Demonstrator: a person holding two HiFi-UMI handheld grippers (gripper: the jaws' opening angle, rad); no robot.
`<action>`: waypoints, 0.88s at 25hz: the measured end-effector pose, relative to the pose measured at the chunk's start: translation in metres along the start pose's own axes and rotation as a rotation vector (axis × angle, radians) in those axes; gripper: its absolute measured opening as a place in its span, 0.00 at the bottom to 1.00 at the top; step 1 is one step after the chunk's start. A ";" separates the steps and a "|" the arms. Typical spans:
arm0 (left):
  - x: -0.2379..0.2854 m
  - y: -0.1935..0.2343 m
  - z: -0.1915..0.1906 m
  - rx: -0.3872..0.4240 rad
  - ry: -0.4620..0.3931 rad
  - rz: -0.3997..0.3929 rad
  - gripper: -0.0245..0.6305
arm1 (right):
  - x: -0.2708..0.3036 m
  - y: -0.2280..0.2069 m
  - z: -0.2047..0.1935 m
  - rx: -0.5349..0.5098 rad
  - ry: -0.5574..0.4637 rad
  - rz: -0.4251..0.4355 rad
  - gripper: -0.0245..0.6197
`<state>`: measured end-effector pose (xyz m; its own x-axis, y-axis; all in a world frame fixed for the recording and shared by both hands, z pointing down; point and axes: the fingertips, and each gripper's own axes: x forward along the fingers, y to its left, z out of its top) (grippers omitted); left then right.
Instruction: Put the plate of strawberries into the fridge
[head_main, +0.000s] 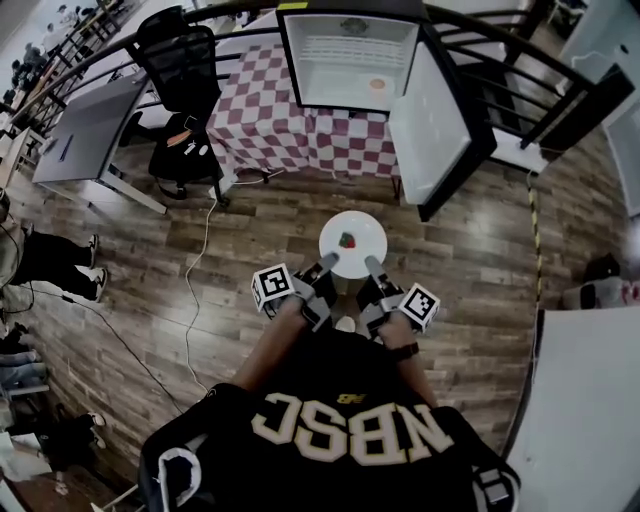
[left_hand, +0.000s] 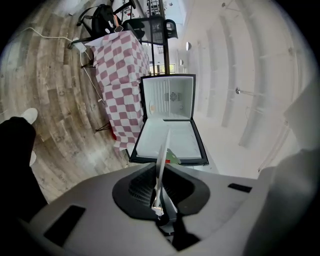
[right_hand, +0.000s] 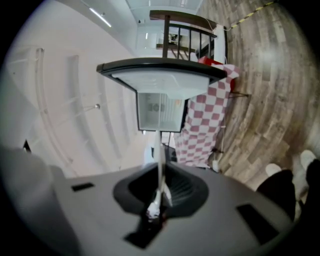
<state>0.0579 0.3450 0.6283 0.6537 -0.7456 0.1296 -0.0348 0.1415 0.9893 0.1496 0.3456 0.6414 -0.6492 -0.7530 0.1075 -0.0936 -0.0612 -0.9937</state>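
A white plate (head_main: 360, 250) with a red strawberry (head_main: 347, 240) on it hangs over the wooden floor, held from both sides. My left gripper (head_main: 326, 266) is shut on its near-left rim and my right gripper (head_main: 371, 266) on its near-right rim. The left gripper view shows the plate (left_hand: 163, 150) edge-on between the pads of the left gripper (left_hand: 160, 192), with the strawberry (left_hand: 173, 158) just behind. It is edge-on too (right_hand: 159, 150) in the right gripper (right_hand: 160, 192). Ahead, the small fridge (head_main: 345, 60) stands open on a table, its door (head_main: 435, 115) swung right.
The fridge rests on a red-and-white checkered tablecloth (head_main: 270, 115). A black office chair (head_main: 180, 60) and a grey desk (head_main: 85, 130) stand at the left, with a white cable (head_main: 205, 240) across the floor. Bystanders' feet (head_main: 85, 270) are at far left; a white table (head_main: 585, 400) is at right.
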 end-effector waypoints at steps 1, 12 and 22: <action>0.000 0.003 0.002 -0.006 -0.006 0.006 0.09 | 0.002 -0.003 -0.001 0.008 0.004 -0.002 0.10; 0.061 0.004 0.049 -0.049 0.064 0.011 0.09 | 0.055 -0.007 0.047 0.024 -0.049 -0.027 0.10; 0.135 -0.042 0.173 0.021 0.104 -0.021 0.09 | 0.183 0.036 0.108 -0.040 -0.106 0.007 0.10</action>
<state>0.0169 0.1254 0.6158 0.7296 -0.6763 0.1019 -0.0353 0.1116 0.9931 0.1085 0.1349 0.6224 -0.5669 -0.8183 0.0950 -0.1210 -0.0314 -0.9922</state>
